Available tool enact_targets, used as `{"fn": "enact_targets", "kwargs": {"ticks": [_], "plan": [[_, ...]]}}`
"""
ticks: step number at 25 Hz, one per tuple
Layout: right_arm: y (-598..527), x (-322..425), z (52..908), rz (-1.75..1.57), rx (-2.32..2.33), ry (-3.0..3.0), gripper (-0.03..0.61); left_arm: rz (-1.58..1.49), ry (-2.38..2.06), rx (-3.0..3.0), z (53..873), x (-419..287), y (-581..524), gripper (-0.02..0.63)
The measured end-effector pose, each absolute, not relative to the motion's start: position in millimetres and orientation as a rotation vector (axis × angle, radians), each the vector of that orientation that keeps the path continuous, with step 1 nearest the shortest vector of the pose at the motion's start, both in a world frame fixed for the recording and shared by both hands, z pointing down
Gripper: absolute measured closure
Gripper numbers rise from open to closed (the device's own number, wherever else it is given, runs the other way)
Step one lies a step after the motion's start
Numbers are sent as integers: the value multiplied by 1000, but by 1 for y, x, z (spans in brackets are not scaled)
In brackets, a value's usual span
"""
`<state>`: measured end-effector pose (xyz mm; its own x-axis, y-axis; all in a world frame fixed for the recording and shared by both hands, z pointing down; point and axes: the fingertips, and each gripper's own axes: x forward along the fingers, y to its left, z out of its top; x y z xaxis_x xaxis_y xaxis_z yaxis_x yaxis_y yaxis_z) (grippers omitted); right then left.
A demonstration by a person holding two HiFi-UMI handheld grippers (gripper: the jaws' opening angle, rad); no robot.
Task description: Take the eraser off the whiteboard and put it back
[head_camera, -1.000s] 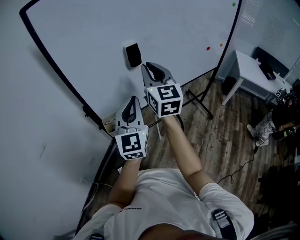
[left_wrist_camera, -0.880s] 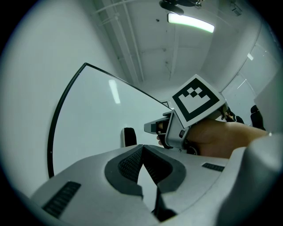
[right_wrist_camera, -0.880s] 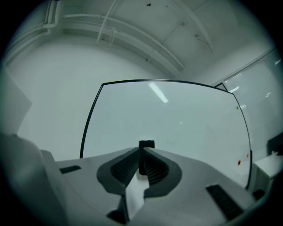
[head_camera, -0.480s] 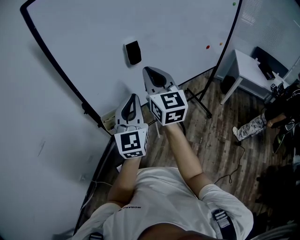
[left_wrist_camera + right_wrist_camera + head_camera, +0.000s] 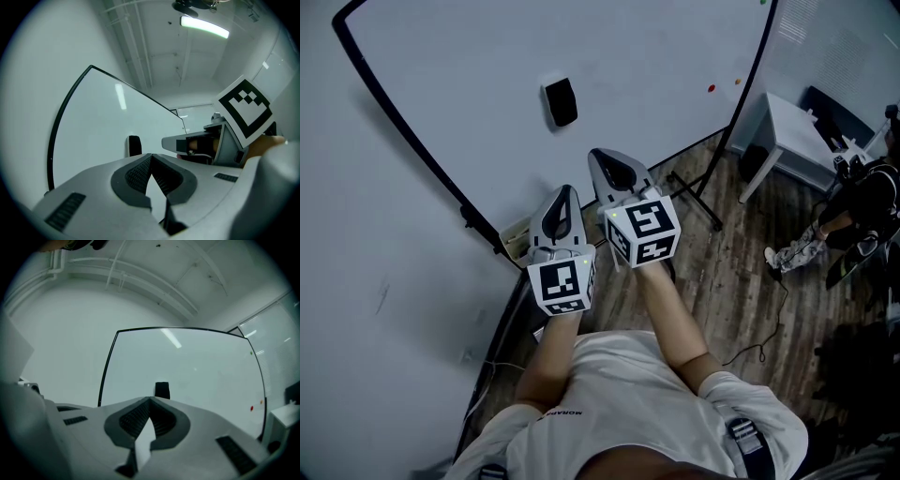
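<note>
A black eraser [image 5: 560, 101] sticks to the whiteboard [image 5: 469, 84], alone on its white face. It also shows in the left gripper view as the eraser [image 5: 135, 145] and in the right gripper view as the eraser [image 5: 162, 390], straight beyond the jaw tips. My right gripper [image 5: 603, 156] hangs below the eraser, well short of the board, shut and holding nothing. My left gripper [image 5: 563, 193] sits lower and to the left, also shut and holding nothing. The right gripper [image 5: 197, 143] appears at the right of the left gripper view.
The whiteboard stands on a black frame with legs [image 5: 694, 192] on the wood floor. A white desk [image 5: 797, 131] stands at the right, and a person [image 5: 853, 206] sits beside it. Small coloured magnets [image 5: 711, 88] dot the board's right side.
My right gripper has drawn back from the eraser, down and away from the board. The left gripper has kept still. The person at the right has shifted.
</note>
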<state>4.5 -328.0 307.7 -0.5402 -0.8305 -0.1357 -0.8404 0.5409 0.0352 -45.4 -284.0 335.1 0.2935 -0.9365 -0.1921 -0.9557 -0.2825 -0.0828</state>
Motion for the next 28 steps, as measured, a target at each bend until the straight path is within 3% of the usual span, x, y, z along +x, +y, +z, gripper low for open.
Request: {"fn": "enact_targets", "kwargs": {"ticks": [28], "plan": [[-295, 3, 331, 132, -1458, 2684, 565, 153, 1764, -2381, 336, -53, -279, 611]]}}
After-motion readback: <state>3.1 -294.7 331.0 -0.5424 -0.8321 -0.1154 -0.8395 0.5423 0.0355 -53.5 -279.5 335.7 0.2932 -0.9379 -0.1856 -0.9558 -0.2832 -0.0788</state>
